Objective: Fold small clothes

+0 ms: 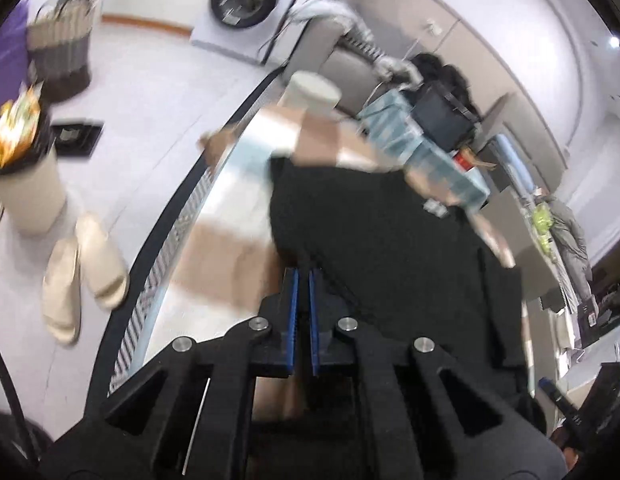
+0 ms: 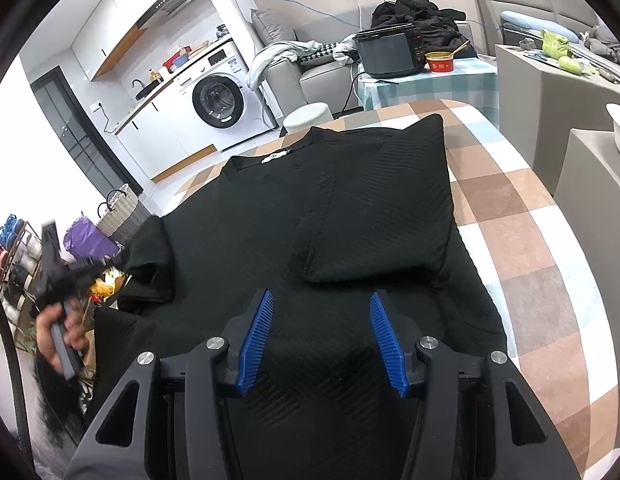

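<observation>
A black ribbed shirt (image 2: 270, 220) lies flat on the table's checked cloth (image 2: 510, 240), collar at the far end. Its right side is folded in over the body. My right gripper (image 2: 321, 294) stands open just above the near hem, blue pads wide apart with nothing between them. At the table's left edge my left gripper (image 2: 110, 260), blurred and held by a hand (image 2: 62, 332), meets the raised left sleeve (image 2: 150, 248). In the left wrist view that gripper (image 1: 304, 274) is shut, its tips at the edge of the black cloth (image 1: 370, 240).
A white round stool (image 2: 306, 114) stands beyond the table's far end. Behind it are a washing machine (image 2: 218, 100) and a side table with a black appliance (image 2: 390, 52). On the floor to the left are a woven basket (image 2: 120, 208), pale slippers (image 1: 82, 272) and a full bin (image 1: 22, 184).
</observation>
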Tool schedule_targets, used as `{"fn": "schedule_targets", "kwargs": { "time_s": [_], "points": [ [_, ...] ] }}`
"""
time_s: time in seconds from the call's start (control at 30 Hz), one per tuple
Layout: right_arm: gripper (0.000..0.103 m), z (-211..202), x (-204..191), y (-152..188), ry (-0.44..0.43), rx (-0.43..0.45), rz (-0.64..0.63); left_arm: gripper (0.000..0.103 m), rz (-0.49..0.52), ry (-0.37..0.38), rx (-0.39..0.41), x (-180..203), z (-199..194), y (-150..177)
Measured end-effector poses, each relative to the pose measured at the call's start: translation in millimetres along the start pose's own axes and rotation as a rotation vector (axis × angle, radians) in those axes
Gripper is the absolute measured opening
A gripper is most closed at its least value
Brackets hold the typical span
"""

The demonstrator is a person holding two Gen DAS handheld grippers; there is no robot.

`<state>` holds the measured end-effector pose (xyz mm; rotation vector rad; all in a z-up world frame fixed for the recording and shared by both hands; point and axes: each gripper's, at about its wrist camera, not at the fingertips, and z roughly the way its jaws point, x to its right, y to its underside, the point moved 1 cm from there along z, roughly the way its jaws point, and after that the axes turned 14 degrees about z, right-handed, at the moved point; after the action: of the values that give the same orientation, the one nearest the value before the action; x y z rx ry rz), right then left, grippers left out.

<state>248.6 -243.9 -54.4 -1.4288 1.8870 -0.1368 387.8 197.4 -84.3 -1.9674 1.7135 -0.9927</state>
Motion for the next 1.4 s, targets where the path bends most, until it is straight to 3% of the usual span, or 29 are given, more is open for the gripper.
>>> {"fn": "schedule_targets", "kwargs": {
  "time_s": [0.2,0.23,0.27,0.33,0.43,0.6,0.83,1.03,1.2,1.4],
  "points": [
    [0.052,-8,2,-2,0.009,0.021,0.011,0.007,0.136,0.097,0.095,66,1,-67],
    [0.052,-10,3,-2,0.016,0.025,0.014,0.025,0.155,0.103,0.087,78,4,-72],
    [0.052,-13,5,-1,0.021,0.031,0.018,0.054,0.172,0.102,0.073,87,6,-74],
    [0.052,-17,9,0,0.027,0.037,0.028,0.067,0.201,0.092,0.107,99,2,-68],
    [0.054,-21,16,1,0.039,0.041,0.038,0.069,0.223,0.067,0.1,102,-4,-55],
    [0.056,-21,19,2,0.045,0.033,0.032,0.069,0.173,0.001,0.056,76,-17,-14],
    [0.08,-32,22,8,0.072,0.032,-0.012,0.07,0.155,-0.139,0.015,40,-53,53],
    [0.081,-58,49,27,0.143,0.017,-0.026,0.073,0.149,-0.248,-0.01,17,-91,118],
    [0.081,-70,87,55,0.186,-0.069,-0.01,0.075,0.092,-0.243,-0.059,-10,-116,173],
    [0.081,-75,103,91,0.164,-0.138,-0.036,0.075,0.051,-0.244,-0.103,-26,-130,227]
  ]
}}
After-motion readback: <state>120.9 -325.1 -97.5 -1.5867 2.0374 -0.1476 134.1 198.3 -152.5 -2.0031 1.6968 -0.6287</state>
